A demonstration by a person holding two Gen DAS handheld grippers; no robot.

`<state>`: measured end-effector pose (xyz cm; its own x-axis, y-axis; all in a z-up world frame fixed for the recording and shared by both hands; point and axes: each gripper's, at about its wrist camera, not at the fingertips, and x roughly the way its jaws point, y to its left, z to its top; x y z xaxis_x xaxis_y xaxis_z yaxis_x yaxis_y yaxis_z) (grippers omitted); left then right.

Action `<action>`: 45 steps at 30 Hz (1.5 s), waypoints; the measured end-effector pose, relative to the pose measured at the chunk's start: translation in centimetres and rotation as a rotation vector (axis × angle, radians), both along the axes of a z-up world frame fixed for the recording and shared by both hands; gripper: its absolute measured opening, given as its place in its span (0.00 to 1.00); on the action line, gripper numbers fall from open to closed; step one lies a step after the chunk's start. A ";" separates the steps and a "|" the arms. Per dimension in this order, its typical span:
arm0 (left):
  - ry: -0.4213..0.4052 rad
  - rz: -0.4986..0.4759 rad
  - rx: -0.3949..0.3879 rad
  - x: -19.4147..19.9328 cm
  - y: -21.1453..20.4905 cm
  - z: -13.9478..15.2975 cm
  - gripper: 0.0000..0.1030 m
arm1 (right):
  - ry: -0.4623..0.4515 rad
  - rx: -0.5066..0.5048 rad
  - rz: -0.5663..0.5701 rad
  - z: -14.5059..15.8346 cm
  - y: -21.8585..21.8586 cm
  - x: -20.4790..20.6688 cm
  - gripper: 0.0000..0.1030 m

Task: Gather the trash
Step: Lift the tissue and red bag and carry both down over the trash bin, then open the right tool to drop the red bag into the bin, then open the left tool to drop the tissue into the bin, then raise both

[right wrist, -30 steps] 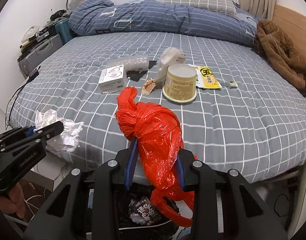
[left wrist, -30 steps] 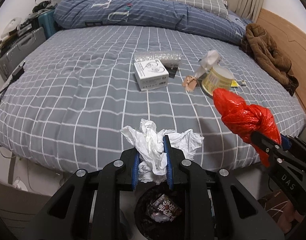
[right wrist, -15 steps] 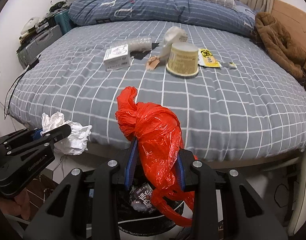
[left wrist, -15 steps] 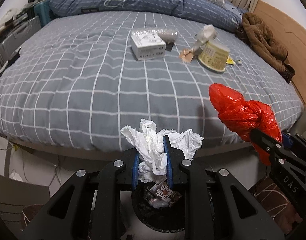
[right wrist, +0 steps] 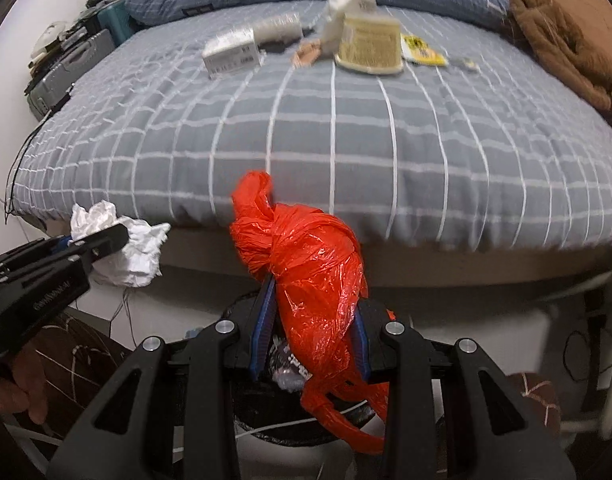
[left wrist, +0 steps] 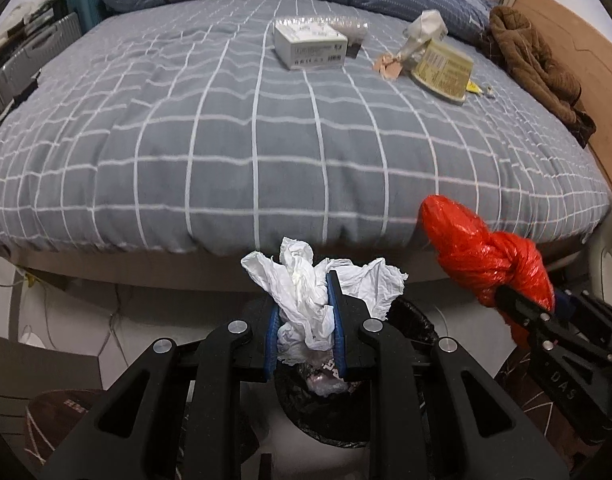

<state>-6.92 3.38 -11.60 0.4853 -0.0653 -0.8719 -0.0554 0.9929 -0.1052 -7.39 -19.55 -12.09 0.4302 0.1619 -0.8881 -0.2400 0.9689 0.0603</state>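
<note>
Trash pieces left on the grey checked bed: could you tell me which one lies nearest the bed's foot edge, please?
The white rectangular cardboard box; it sits closer to the foot edge than the beige round tub, the yellow packet and the crumpled clear wrap behind it.

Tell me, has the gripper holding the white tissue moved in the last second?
Yes. The left gripper, shut on the crumpled tissue, has sunk: the bed edge now sits above it, and the black-lined trash bin below looks larger and nearer.

Trash bin [left wrist: 326,432] mostly hidden behind left gripper [left wrist: 304,330]
</note>
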 end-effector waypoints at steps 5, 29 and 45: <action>0.036 -0.009 -0.008 -0.6 -0.6 -2.0 0.20 | 0.033 -0.018 -0.005 -2.3 -0.3 -0.8 0.31; 0.122 0.029 0.001 -2.3 -1.2 -6.5 0.20 | 0.088 -0.083 0.057 -6.8 -0.7 -2.6 0.68; 0.134 -0.024 0.002 -1.4 -5.5 -6.6 0.20 | -0.035 -0.070 -0.023 -2.9 -6.7 -1.2 0.92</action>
